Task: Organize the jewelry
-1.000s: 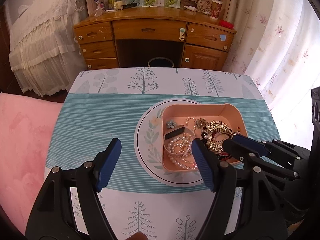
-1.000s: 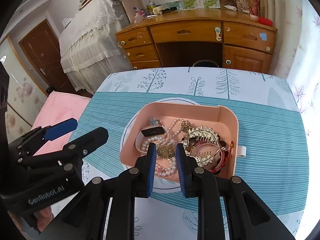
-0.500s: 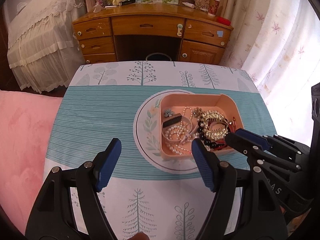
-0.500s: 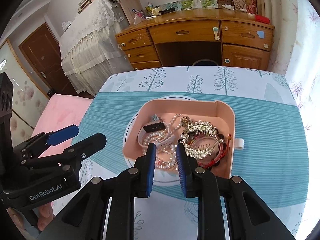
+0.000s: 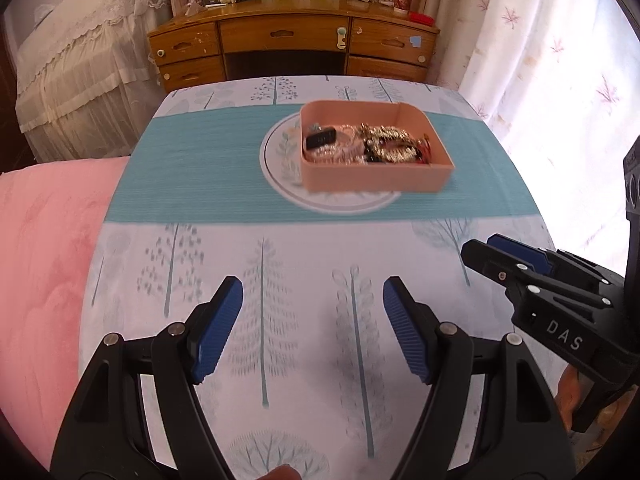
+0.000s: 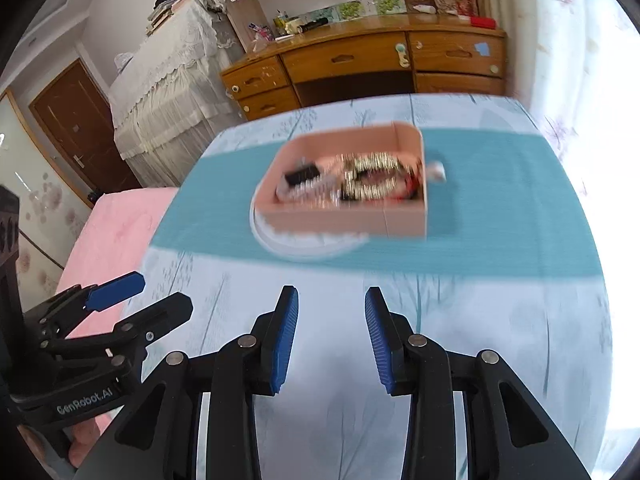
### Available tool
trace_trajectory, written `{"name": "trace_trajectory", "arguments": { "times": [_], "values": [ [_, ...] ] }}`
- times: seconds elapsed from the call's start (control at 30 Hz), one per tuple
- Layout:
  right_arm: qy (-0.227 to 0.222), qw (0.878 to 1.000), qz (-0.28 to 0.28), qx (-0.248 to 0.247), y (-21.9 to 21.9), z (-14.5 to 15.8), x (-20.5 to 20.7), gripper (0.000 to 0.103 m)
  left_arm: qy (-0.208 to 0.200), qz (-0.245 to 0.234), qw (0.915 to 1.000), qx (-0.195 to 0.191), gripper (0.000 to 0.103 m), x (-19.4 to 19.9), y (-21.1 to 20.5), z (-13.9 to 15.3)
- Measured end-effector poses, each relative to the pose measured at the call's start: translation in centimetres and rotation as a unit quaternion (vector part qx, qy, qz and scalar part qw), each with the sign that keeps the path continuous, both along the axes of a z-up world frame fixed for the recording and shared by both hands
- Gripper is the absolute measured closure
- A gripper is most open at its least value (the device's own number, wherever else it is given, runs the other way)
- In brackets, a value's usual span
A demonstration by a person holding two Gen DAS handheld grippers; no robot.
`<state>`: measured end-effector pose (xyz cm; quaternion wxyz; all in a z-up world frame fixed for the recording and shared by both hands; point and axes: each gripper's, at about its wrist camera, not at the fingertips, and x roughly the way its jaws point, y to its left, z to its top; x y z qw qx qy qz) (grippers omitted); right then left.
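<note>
A pink box [image 5: 376,178] holding a jumble of jewelry [image 5: 380,144], with pearls, gold pieces and a black clip, stands on a white plate [image 5: 276,160] on the teal stripe of the tablecloth. My left gripper [image 5: 311,292] hovers open over the near, tree-printed part of the cloth, well short of the box, with nothing between its fingers. My right gripper [image 6: 331,294] is beside it on the right, its jaws opening and empty. The right wrist view shows the box [image 6: 340,220], blurred, ahead of the fingers. Each gripper appears in the other's view: right gripper [image 5: 504,256], left gripper [image 6: 140,296].
A pink blanket [image 5: 44,260] lies against the table's left side. Beyond the table stand a wooden desk [image 5: 288,40] with drawers and a lace-covered bed [image 5: 80,60]. A pale curtain [image 5: 540,60] hangs close on the right. The table edge [image 5: 532,208] drops off to the right.
Both grippers have drawn back from over the box to the near part of the table. The right gripper's jaws, nearly shut before, have spread apart. The left jaws kept their width.
</note>
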<state>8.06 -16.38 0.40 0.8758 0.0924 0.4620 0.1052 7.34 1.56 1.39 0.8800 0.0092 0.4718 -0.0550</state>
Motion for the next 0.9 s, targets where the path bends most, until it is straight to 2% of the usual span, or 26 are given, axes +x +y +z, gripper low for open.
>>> {"name": "trace_trajectory", "arguments": {
  "times": [0.2, 0.37, 0.4, 0.6, 0.9],
  "values": [
    [-0.013, 1.000, -0.010, 0.001, 0.8, 1.4, -7.6, 0.067, -0.015, 0.008, 0.9999, 0.004, 0.033, -6.4, -0.1, 1.5],
    [-0.042, 0.999, -0.016, -0.012, 1.7, 4.3, -12.8, 0.044, -0.058, 0.021, 0.9980, 0.012, 0.033, -9.9, -0.3, 4.2],
    [-0.053, 0.998, -0.018, -0.019, 1.9, 5.0, -13.8, 0.043, -0.064, 0.023, 0.9976, 0.013, 0.033, -10.1, -0.3, 4.6],
    [-0.084, 0.996, -0.020, -0.036, 2.7, 7.7, -17.5, 0.042, -0.108, 0.033, 0.9935, 0.016, 0.033, -12.8, -0.5, 7.1],
    [-0.098, 0.994, -0.028, -0.029, 2.4, 9.4, -19.9, 0.042, -0.114, 0.043, 0.9924, 0.017, 0.033, -14.8, -0.5, 8.4]
  ]
}}
